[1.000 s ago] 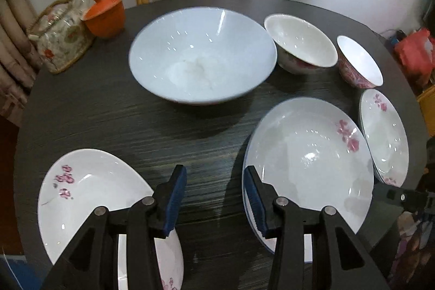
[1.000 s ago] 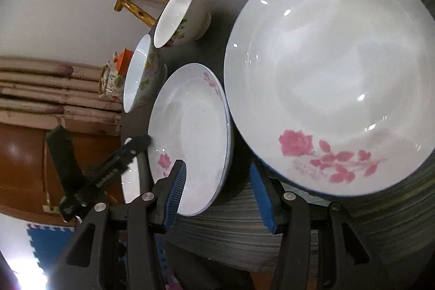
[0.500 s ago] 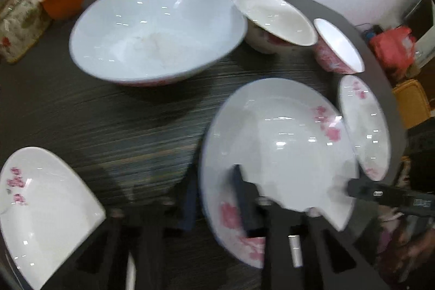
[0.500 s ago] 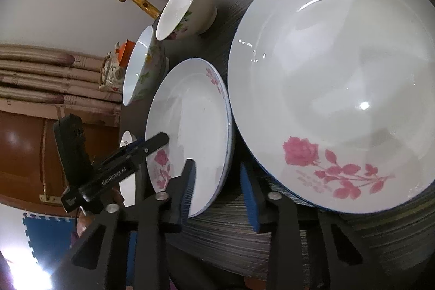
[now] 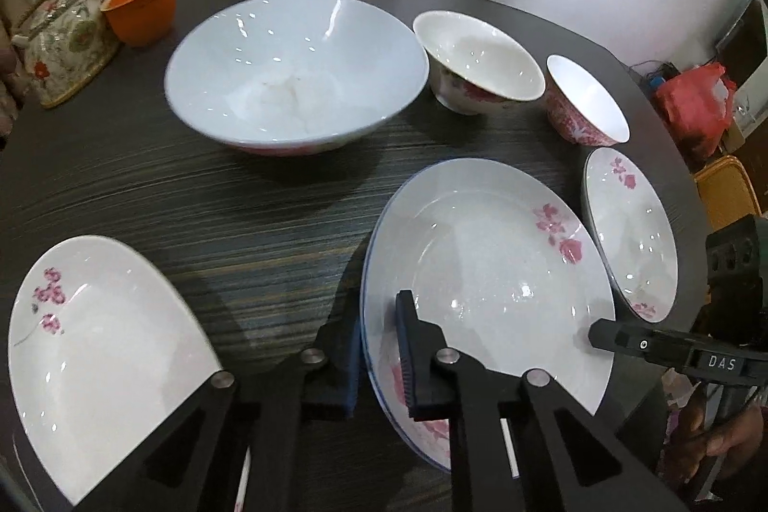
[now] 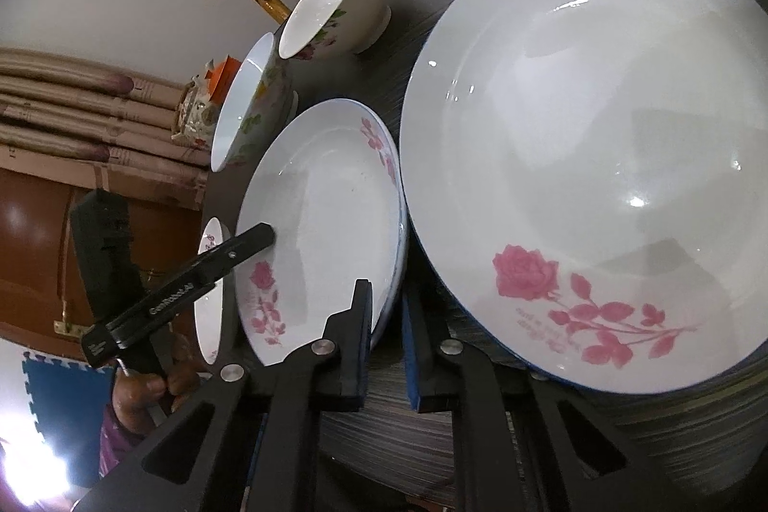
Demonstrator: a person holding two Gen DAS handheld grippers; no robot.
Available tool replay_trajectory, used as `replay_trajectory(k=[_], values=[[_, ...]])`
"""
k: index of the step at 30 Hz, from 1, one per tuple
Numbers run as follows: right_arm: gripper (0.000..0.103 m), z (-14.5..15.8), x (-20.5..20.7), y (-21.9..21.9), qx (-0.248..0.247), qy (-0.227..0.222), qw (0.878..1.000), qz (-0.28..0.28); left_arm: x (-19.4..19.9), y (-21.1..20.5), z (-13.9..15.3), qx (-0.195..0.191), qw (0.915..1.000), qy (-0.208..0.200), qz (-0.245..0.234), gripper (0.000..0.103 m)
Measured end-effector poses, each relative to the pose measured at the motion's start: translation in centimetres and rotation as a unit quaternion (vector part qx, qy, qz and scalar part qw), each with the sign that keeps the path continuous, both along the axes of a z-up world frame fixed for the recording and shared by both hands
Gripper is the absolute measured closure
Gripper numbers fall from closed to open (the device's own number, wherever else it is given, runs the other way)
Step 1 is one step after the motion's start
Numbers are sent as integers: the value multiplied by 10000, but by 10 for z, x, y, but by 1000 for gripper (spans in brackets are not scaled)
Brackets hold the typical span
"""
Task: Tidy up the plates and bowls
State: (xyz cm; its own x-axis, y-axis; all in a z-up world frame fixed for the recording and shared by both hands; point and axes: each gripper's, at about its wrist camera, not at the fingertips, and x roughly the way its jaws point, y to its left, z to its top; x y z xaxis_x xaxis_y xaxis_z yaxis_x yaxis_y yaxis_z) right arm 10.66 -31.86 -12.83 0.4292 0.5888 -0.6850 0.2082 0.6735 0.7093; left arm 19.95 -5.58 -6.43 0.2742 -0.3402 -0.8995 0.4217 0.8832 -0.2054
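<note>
In the left wrist view, the left gripper (image 5: 377, 320) is clamping the near-left rim of a flowered plate (image 5: 480, 262), its jaws having just been closing, one finger outside the rim and one inside; the plate is sitting on the dark table (image 5: 192, 195), in front of a big bowl (image 5: 297, 70). In the right wrist view, the right gripper (image 6: 386, 296), jaws likewise just closed, is pinching the same plate's near rim, just beside a larger rose plate (image 6: 600, 128).

My right gripper (image 6: 386, 344) has just closed on the smaller rose plate's (image 6: 321, 224) rim. The large rose plate (image 6: 590, 157) lies just beside it.
</note>
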Motion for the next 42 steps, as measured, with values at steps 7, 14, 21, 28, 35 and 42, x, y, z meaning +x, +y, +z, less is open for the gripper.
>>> replay_trajectory(k=[7,14,21,28,35,42], values=[[90,20,3,18,-11,-176,9995,276,-13,35,28,-73,9989,-235,401,90],[90,43,27,60,-27,-397,9960,801,-28,105,45,-57,9940,-281,1051,90],[90,37,59,129,44,-332,9896,1400,-30,171,34,113,9852,-149,1705,89],[91,40,77,177,-271,-379,9834,1751,-34,205,17,67,9786,-81,2053,87],[91,42,90,203,-731,-361,9760,2018,-37,218,2,360,9736,-74,2253,87],[91,45,100,216,-993,-455,9714,2106,-40,216,17,520,9707,-469,2300,87]])
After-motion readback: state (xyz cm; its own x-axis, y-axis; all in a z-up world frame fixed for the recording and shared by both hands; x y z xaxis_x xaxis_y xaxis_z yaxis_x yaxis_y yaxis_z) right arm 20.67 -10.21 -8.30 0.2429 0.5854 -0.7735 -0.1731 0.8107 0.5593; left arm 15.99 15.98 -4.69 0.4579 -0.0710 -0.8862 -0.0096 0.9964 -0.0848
